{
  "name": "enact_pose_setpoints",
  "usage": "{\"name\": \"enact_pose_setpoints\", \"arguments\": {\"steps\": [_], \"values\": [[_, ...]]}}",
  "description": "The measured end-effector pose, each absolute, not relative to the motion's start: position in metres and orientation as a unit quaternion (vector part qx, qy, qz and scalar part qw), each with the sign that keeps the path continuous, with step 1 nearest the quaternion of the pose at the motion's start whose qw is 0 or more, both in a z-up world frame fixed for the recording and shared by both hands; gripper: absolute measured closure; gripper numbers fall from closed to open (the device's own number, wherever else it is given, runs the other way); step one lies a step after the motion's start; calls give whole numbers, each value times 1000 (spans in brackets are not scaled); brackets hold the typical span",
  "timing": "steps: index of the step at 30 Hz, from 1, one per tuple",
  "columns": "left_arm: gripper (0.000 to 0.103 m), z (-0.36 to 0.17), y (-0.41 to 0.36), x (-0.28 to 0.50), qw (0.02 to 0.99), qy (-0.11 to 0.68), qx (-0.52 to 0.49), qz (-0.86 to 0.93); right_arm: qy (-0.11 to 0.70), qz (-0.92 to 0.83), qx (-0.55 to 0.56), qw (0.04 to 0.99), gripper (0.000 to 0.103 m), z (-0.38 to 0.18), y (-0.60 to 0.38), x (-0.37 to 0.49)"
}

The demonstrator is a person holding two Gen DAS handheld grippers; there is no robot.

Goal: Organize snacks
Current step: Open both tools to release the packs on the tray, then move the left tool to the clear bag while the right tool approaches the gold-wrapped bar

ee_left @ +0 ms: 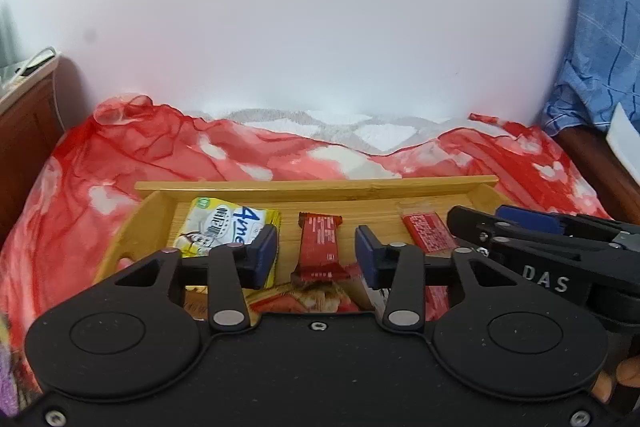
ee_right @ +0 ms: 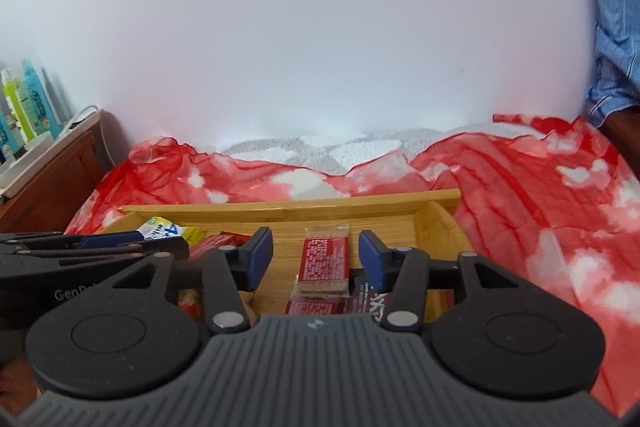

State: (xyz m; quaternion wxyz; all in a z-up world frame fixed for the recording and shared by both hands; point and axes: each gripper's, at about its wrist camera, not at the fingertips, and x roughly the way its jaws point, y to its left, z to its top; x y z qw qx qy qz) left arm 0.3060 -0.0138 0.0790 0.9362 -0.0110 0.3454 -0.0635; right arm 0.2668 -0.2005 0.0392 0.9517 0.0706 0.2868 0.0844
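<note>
Snacks [ee_left: 319, 249] in bamboo tray [ee_left: 316, 187]

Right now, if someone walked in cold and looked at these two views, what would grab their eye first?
Probably the red and white cloth spread under everything, and the bamboo tray sitting on it. In the tray lie a yellow and white snack packet at the left, a red bar in the middle and a red-labelled clear pack towards the right. The left gripper and right gripper hover open above them, holding nothing.

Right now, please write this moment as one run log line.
left gripper: open, empty | right gripper: open, empty | red bar, clear-ended red pack, yellow packet: in wooden tray
</note>
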Motion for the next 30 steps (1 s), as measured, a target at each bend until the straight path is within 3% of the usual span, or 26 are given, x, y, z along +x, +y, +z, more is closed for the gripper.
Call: {"name": "enact_pose_setpoints", "arguments": {"steps": [15, 30], "values": [[21, 98, -7, 198, 942, 326, 2, -85, 270, 106, 59, 955, 25, 52, -217, 171], [13, 67, -10, 92, 937, 336, 13, -90, 270, 123, 65, 953, 19, 29, -225, 89]]}}
